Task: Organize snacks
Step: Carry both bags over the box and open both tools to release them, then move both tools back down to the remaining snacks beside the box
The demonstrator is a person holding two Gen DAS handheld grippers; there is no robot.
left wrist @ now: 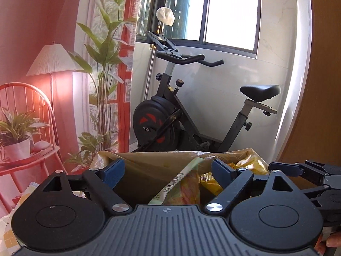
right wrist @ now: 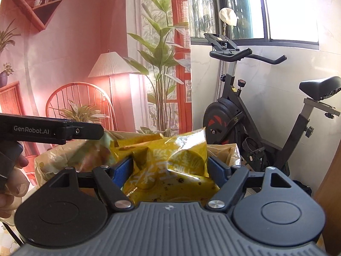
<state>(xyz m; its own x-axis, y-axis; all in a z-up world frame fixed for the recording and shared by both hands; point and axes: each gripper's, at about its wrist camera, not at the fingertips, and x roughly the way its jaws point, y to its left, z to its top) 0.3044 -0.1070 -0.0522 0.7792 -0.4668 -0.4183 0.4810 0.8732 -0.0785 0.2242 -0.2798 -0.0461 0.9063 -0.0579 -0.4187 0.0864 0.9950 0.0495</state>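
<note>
An open cardboard box sits just ahead of both grippers, with snack packets inside. My left gripper hangs open over it. A pale green packet with a barcode lies below and between its blue pads, touching neither. Yellow packets lie on the box's right side. My right gripper is shut on a wide yellow snack packet, held above the box with one corner sticking up. The left gripper shows side-on at the left of the right wrist view. The right gripper shows at the right of the left wrist view.
A black exercise bike stands behind the box under a window. A printed backdrop with a lamp, chair and plants hangs to the left. A wooden panel closes off the right. A hand grips the left tool.
</note>
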